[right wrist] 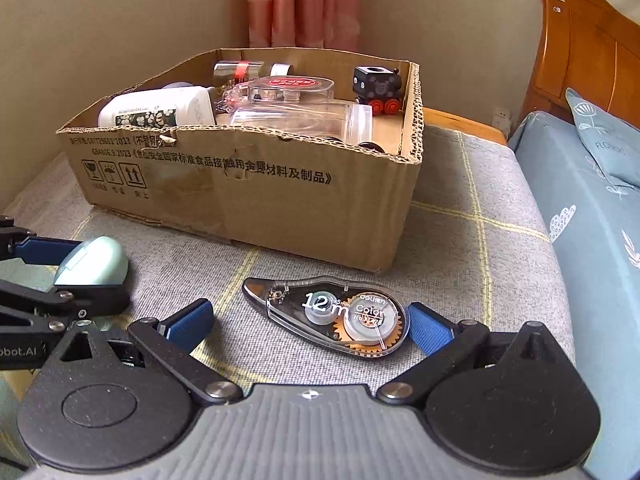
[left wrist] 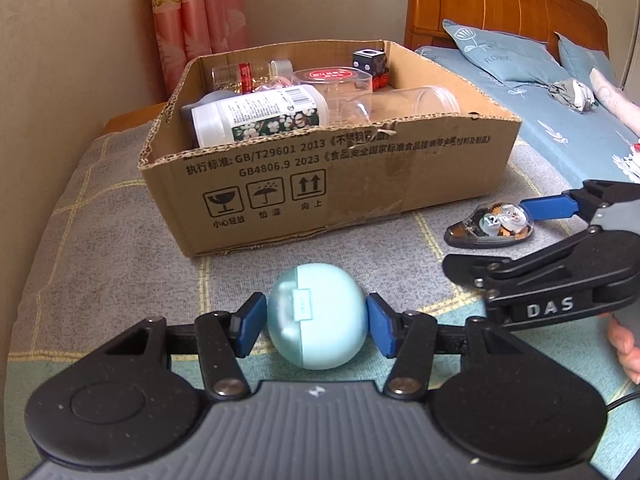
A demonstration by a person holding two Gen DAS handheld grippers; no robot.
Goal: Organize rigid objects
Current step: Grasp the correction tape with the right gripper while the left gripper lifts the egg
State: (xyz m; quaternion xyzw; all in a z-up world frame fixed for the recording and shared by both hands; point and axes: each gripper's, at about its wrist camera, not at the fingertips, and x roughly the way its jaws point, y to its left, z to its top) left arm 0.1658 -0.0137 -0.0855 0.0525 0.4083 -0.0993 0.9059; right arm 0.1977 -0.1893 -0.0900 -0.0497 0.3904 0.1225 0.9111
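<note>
A pale teal egg-shaped case [left wrist: 316,320] lies on the grey checked cloth in front of the cardboard box [left wrist: 360,184]. My left gripper [left wrist: 316,326] is closed around it, both blue pads touching its sides; the case also shows in the right wrist view [right wrist: 94,260]. A clear correction-tape dispenser [right wrist: 340,316] lies on the cloth to the right. My right gripper [right wrist: 308,320] is open around it, its right pad touching the dispenser's rounded end and its left pad well apart from it. The dispenser also shows in the left wrist view [left wrist: 492,224].
The box [right wrist: 280,184] holds a white floral bottle [left wrist: 260,114], clear plastic containers [left wrist: 400,104] and a black toy train [right wrist: 378,86]. A bed with blue bedding [left wrist: 552,120] and a wooden headboard [left wrist: 500,4] lies to the right. A pink curtain [left wrist: 196,12] hangs behind.
</note>
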